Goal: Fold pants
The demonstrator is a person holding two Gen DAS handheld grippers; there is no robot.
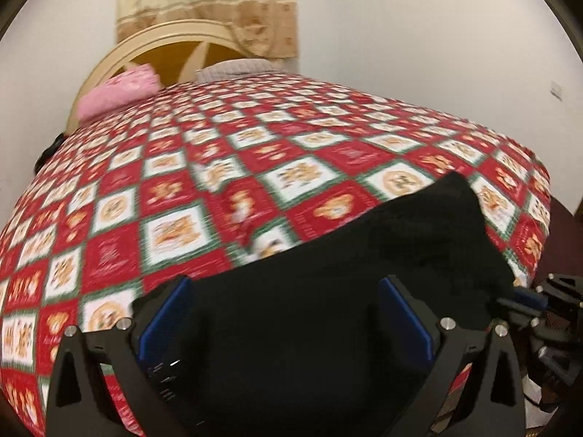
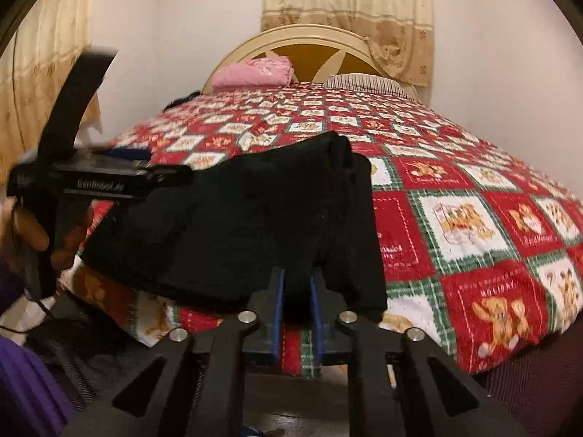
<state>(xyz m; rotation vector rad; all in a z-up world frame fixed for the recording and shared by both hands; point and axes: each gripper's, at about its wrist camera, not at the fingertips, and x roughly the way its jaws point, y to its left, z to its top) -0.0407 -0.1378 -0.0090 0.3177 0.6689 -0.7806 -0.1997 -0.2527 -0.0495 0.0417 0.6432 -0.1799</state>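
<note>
The black pants [image 2: 255,218] lie folded in a thick bundle on the near end of the bed, over the red patterned blanket [image 2: 473,218]. In the left wrist view the pants [image 1: 364,273] fill the space between my left gripper's blue pads [image 1: 171,313]. My left gripper [image 1: 288,291] is wide open over the cloth. It also shows in the right wrist view [image 2: 120,174], at the bundle's left side. My right gripper [image 2: 298,284] is nearly closed on the bundle's near edge. Its tip shows in the left wrist view [image 1: 524,298] at the cloth's right edge.
A pink pillow [image 2: 255,71] and a striped pillow [image 2: 364,82] lie at the cream headboard [image 2: 309,36]. Curtains [image 2: 346,7] hang behind. The bed's near edge drops to dark flooring [image 2: 528,382].
</note>
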